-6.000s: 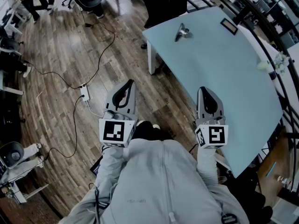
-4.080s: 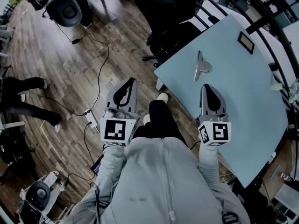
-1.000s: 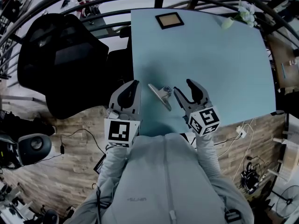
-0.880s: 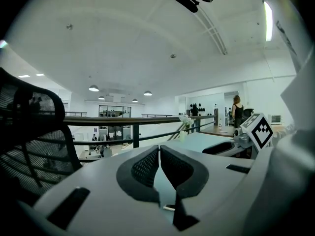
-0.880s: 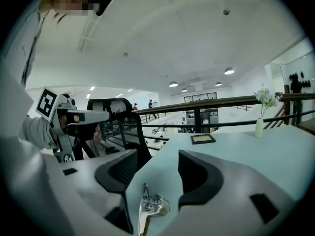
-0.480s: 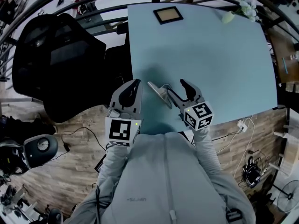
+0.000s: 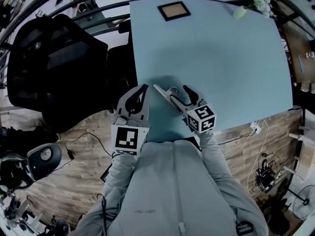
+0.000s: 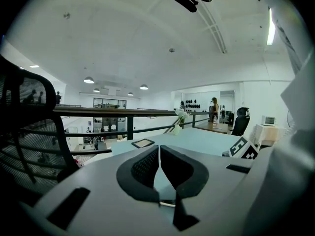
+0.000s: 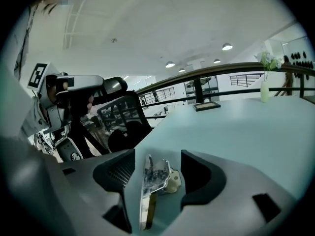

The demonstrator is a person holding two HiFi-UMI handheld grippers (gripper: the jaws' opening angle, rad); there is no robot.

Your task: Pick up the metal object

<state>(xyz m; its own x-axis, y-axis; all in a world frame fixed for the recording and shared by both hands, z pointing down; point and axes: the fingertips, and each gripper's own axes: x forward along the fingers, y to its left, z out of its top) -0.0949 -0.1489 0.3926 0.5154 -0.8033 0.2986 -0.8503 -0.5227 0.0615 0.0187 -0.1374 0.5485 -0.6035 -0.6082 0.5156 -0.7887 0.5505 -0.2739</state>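
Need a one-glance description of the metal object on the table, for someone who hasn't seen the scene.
Start at the light blue table and go to its near left corner, beside the black office chair. The metal object lies there between the opening jaws of the right gripper, untouched. It is a shiny strip with a clip-like end, unlike the small framed picture and flower vase at the far edge.

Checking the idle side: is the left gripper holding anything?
No, the left gripper has its jaws together with nothing between them.
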